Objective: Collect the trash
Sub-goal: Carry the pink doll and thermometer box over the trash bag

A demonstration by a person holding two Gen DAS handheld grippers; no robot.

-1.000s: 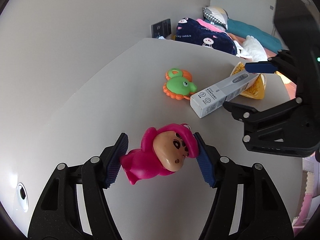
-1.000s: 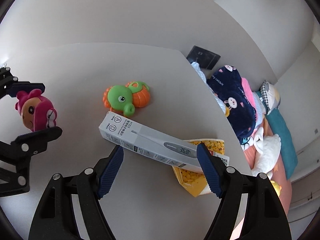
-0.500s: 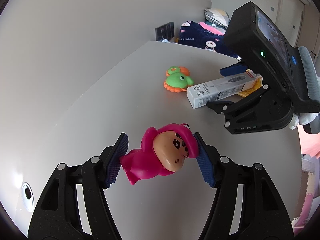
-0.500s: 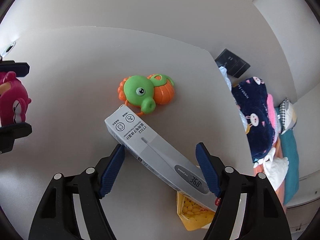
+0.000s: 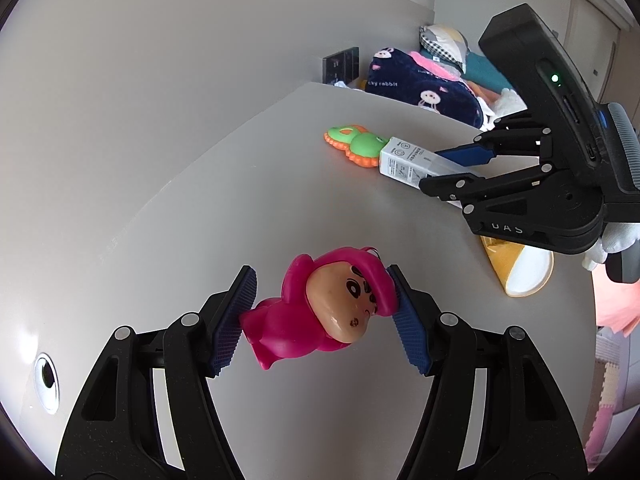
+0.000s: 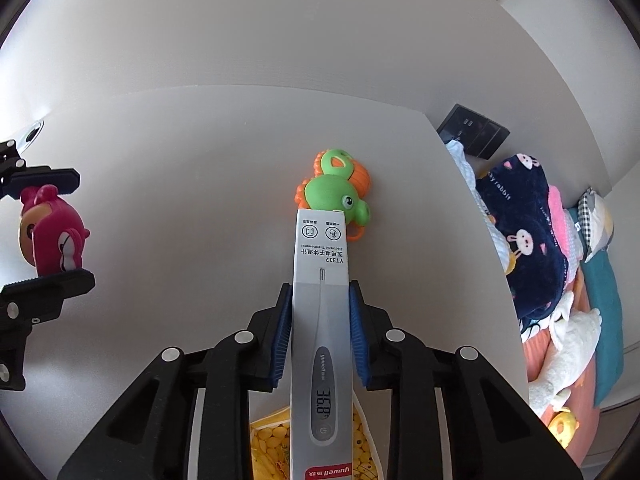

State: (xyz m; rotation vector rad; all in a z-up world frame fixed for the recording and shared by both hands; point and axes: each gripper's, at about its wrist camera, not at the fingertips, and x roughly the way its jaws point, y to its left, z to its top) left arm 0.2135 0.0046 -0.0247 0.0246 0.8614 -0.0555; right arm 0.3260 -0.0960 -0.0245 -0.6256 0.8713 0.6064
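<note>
Lengthwise, thermometer box [image 6: 320, 320] sits between the closing right gripper [image 6: 319, 334] jaws.

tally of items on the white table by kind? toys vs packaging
Toys: 2, the pink doll held between the left gripper's pads, and the green-and-orange toy lying on the table.
Packaging: 2, the thermometer box with the right gripper's jaws closing on it, and the yellow packet under that box.
Total: 4

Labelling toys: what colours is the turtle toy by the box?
Green with orange shell, the turtle toy; clearest in the right wrist view.
</note>
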